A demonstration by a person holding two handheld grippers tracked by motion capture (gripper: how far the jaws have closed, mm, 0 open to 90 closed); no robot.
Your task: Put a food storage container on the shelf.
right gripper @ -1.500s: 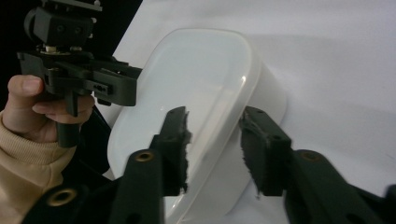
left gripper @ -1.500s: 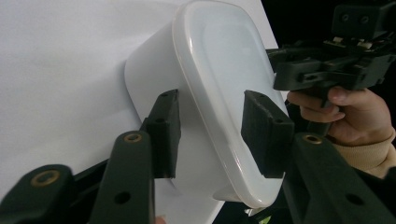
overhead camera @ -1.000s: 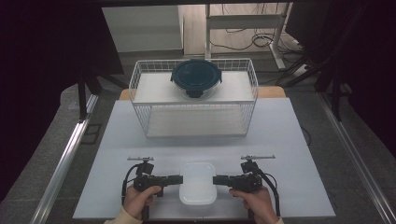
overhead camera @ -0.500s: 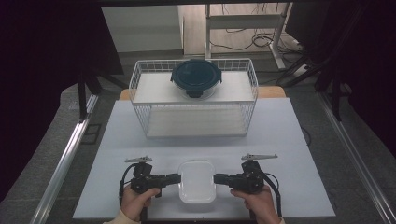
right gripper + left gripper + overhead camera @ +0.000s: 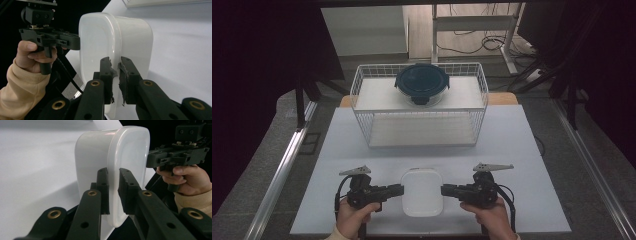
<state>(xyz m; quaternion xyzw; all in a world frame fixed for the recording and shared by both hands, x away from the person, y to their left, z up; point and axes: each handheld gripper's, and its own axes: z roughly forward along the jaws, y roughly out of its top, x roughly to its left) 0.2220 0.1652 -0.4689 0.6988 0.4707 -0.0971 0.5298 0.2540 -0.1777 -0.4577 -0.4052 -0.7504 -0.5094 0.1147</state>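
A white rounded-rectangular tub [image 5: 421, 191] is at the near middle of the white table [image 5: 522, 150]. My left gripper [image 5: 401, 190] is shut on the tub's left rim and my right gripper [image 5: 443, 190] on its right rim. In the left gripper view the two jaws of my left gripper [image 5: 113, 192] pinch the thin wall of the tub [image 5: 130, 157], with the right gripper [image 5: 175, 157] and its hand beyond. The right gripper view has my right gripper [image 5: 116, 80] clamped on the tub [image 5: 100, 40], and the left gripper [image 5: 50, 40] on the far side. Whether the tub touches the table I cannot tell.
A white wire basket [image 5: 362, 110] stands at the back middle of the table. In it sits a round glass container with a dark blue clip lid [image 5: 422, 82]. Metal rails run down both sides of the table, and its near edge is just behind the hands.
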